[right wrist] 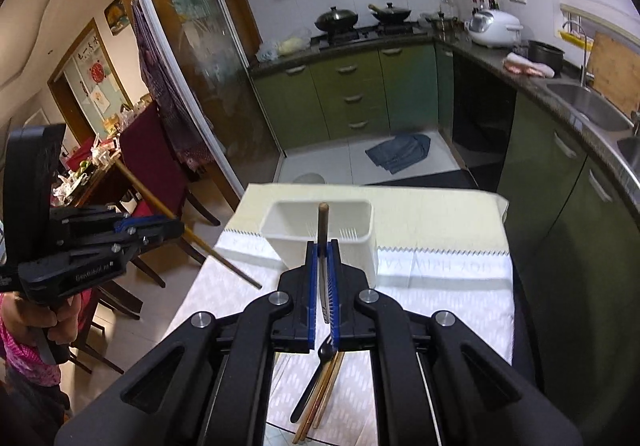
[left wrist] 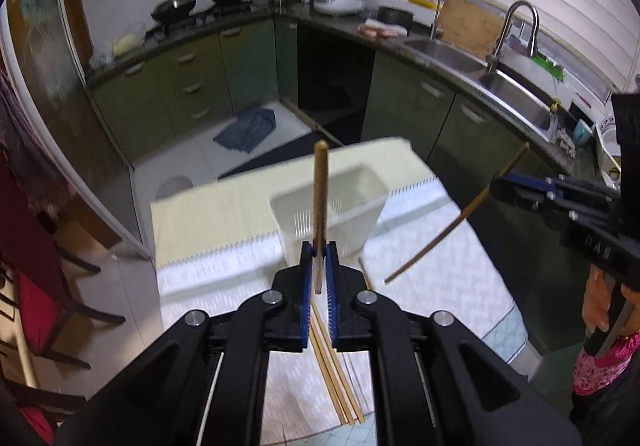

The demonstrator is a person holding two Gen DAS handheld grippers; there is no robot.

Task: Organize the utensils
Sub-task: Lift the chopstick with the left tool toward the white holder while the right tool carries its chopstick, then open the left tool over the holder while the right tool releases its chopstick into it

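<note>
My left gripper is shut on a wooden chopstick that points up, just in front of the white utensil holder. My right gripper is shut on another chopstick, its tip over the holder. In the left wrist view the right gripper holds its chopstick slanting above the table. In the right wrist view the left gripper holds its chopstick off the table's left edge. Several chopsticks lie on the table below; a dark spoon lies with them.
The table has a white patterned cloth and a yellow mat under the holder. Green kitchen cabinets and a sink stand beyond. A blue cloth lies on the floor. Dark red chairs stand at the left.
</note>
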